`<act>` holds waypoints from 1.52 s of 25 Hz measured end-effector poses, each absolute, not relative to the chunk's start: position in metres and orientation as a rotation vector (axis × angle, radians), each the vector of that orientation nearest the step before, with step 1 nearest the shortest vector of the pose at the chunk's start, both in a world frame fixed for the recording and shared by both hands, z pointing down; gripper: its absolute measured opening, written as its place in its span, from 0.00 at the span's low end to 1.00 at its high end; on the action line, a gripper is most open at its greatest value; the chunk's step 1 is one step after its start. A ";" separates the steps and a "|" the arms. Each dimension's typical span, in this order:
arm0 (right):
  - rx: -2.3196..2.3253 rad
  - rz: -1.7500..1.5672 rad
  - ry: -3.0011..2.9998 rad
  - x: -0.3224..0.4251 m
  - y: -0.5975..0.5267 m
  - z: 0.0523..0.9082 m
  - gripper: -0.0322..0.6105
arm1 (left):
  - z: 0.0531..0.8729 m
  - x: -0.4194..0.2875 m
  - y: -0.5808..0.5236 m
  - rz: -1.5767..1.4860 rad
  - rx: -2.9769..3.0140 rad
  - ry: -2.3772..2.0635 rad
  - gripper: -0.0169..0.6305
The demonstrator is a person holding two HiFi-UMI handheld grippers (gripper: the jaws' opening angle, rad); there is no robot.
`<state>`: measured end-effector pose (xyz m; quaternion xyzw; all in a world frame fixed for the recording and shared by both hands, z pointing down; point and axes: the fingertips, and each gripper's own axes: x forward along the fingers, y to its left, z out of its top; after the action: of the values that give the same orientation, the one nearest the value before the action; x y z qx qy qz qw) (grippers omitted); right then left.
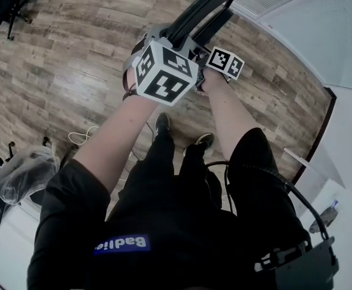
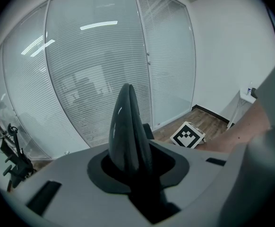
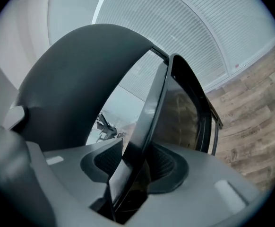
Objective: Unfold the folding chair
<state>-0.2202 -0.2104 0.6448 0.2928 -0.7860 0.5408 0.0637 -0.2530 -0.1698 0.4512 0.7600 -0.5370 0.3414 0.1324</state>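
Note:
In the head view a black folding chair (image 1: 203,11) stands folded in front of the person, and both grippers meet at its top edge. My left gripper (image 1: 161,41), under its marker cube, is shut on a thick rounded black edge of the chair (image 2: 127,126); the jaws press it from both sides. My right gripper (image 1: 209,56) is just to its right. In the right gripper view a thin black panel (image 3: 149,112) of the chair runs up from between my jaws, with both ridged pads (image 3: 168,162) against it. The curved chair back (image 3: 76,79) arches to the left.
Wooden floor (image 1: 73,71) surrounds the person's feet (image 1: 162,122). A frosted glass partition (image 2: 95,79) stands close behind the chair. Office chairs (image 1: 9,5) are at the far left, a plastic-wrapped bundle (image 1: 22,174) at the near left, a white table (image 1: 321,180) at the right.

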 end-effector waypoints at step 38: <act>1.217 2.094 -2.323 0.082 -0.136 0.759 0.28 | 0.506 -0.159 -0.150 0.867 2.170 -1.457 0.17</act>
<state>0.0824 -0.1360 0.7585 0.3605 -0.6882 0.6205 -0.1070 -0.1585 -0.1503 0.5063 0.7733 -0.5191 0.3091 0.1925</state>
